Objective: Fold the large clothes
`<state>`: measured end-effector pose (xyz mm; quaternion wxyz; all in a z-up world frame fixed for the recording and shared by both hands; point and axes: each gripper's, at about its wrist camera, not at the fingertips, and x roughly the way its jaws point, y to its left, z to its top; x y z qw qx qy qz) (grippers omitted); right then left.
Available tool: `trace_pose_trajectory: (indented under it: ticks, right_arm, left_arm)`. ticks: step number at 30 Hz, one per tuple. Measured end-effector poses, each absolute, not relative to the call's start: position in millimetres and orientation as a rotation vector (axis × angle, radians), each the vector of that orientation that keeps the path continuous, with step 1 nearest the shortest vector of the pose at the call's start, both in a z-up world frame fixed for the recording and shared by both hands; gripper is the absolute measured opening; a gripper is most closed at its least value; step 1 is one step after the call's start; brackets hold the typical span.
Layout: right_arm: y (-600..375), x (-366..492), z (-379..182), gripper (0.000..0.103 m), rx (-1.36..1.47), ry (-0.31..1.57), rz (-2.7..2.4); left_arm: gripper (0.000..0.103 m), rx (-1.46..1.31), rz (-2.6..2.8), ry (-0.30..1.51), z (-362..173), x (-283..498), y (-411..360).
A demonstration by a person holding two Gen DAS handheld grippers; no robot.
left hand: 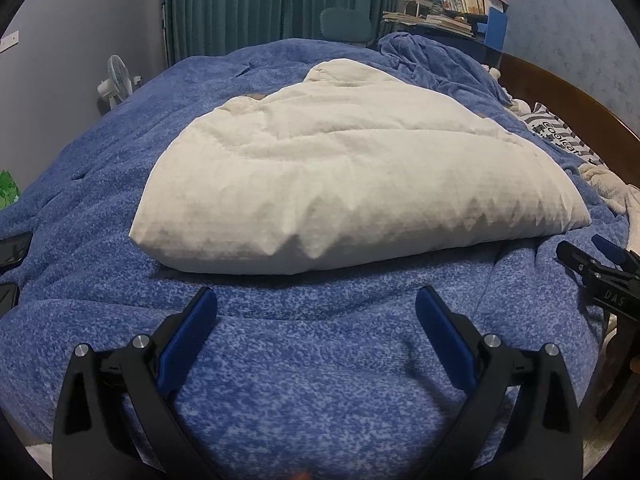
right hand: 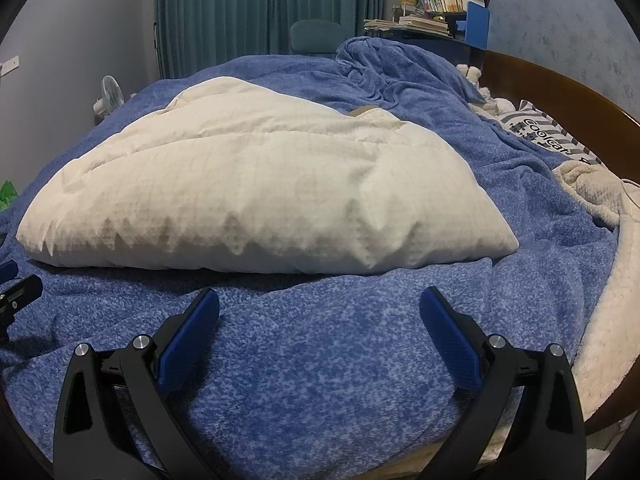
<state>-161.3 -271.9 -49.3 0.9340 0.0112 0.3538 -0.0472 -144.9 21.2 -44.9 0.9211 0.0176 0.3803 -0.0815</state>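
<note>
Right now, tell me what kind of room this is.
Most likely a bedroom: a bed with a blue blanket and wooden headboard, a white folded quilt on it, and teal curtains behind.

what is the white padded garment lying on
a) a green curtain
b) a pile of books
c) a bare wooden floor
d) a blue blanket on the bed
d: the white garment rests flat on the blue blanket that covers the bed, just ahead of both open tools, left and right.

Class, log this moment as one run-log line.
left claw: open, empty | right claw: open, empty | white quilted garment: folded on blue blanket
</note>
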Motion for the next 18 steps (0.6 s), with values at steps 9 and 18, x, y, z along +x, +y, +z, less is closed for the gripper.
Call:
trace_pose_trajectory:
  ticks: [9, 18]
  right_arm:
    - [-273.3, -161.4, -51.0, 0.097, 0.017, 0.730, -0.098]
    - [-273.1, -161.2, -51.5, 0.097, 0.014, 0.731, -0.100]
  left_arm:
    - [0.095, 0.026, -0.158, 0.798, -44.1, -142.3, 16.0]
    - [0.095, 0.023, -0.161, 0.796, -45.7, -141.5, 13.7]
